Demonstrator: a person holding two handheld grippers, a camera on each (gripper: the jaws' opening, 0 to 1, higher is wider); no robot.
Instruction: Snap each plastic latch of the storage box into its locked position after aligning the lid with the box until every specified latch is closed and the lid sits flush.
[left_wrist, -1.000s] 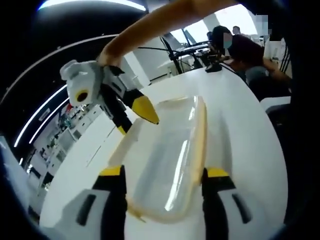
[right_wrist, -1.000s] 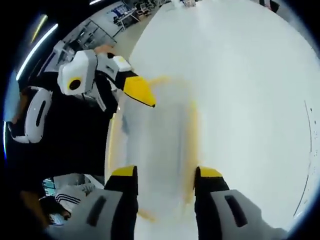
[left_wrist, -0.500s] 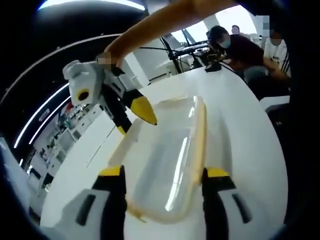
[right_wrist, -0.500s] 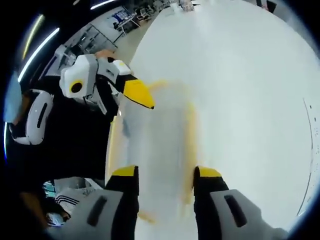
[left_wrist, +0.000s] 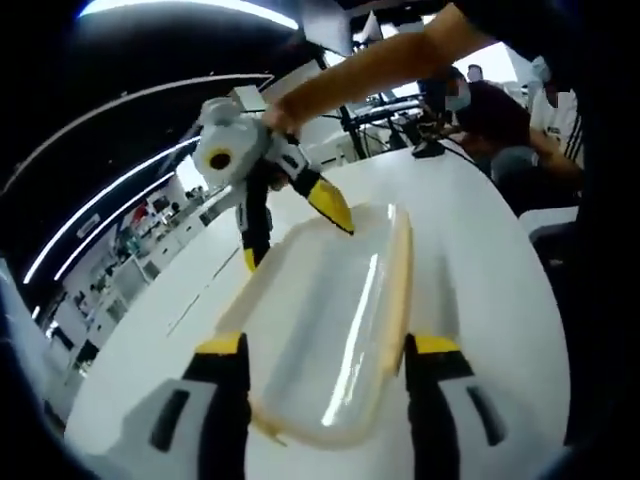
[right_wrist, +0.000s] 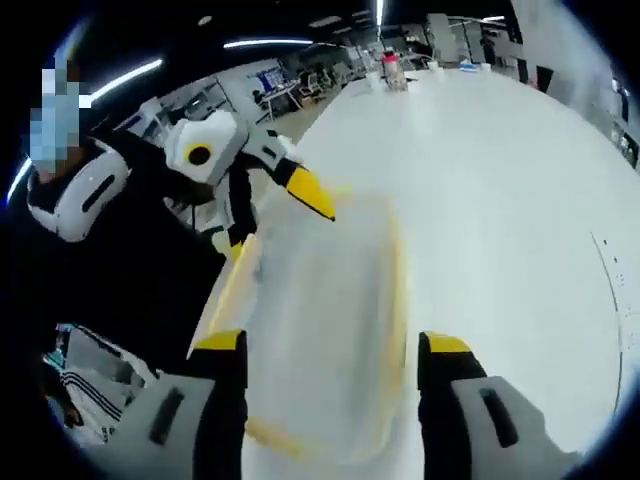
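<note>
No readable text, labels or nos. anywhere — too blurred in both views.

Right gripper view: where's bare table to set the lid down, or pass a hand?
Bare table runs to the right of the clear lid and on toward the far end. Crowded: the lid's left edge, where the left gripper straddles its corner and the table edge sits close.
</note>
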